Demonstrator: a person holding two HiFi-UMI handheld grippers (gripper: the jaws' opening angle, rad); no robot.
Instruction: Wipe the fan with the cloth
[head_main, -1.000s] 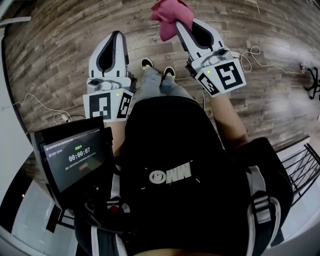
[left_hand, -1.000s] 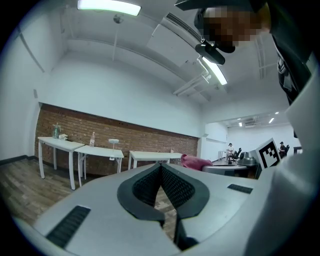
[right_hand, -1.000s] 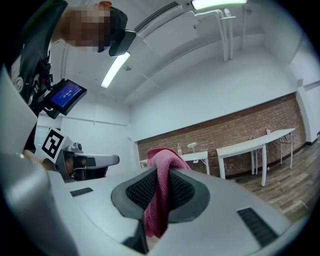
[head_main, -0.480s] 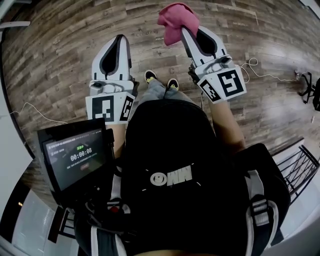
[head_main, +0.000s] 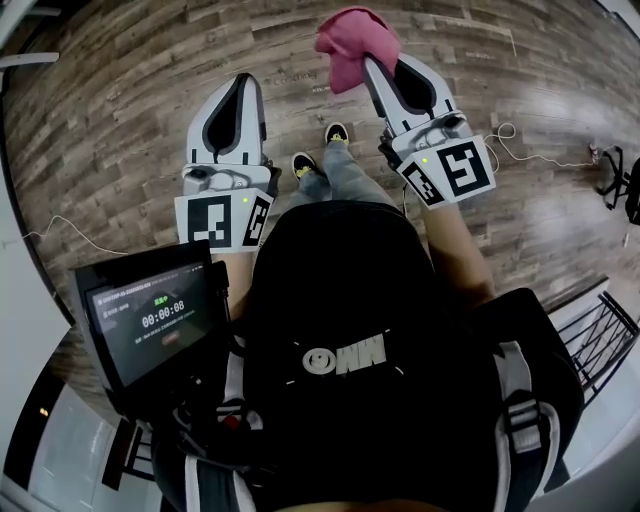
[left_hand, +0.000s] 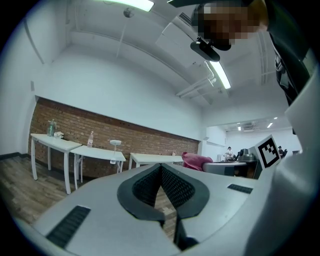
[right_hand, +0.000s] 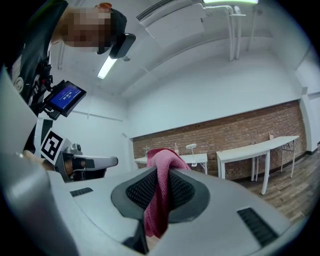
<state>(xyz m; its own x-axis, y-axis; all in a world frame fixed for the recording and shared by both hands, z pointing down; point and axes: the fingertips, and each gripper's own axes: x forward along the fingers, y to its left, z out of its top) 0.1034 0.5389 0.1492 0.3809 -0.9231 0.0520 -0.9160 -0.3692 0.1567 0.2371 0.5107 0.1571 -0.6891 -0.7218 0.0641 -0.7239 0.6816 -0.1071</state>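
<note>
Pink cloth bunched, clamped in right gripper; left gripper closed on nothing; fan perhaps the white stand on the far tables, well apart; hold the clamp firm, leave a loose fold forward for wiping.

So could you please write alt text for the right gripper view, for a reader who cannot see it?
The right gripper is shut on a pink cloth, which bunches above the jaws and hangs down between them. Behind, white tables stand along a brick wall, and the left gripper shows at the left.
</note>
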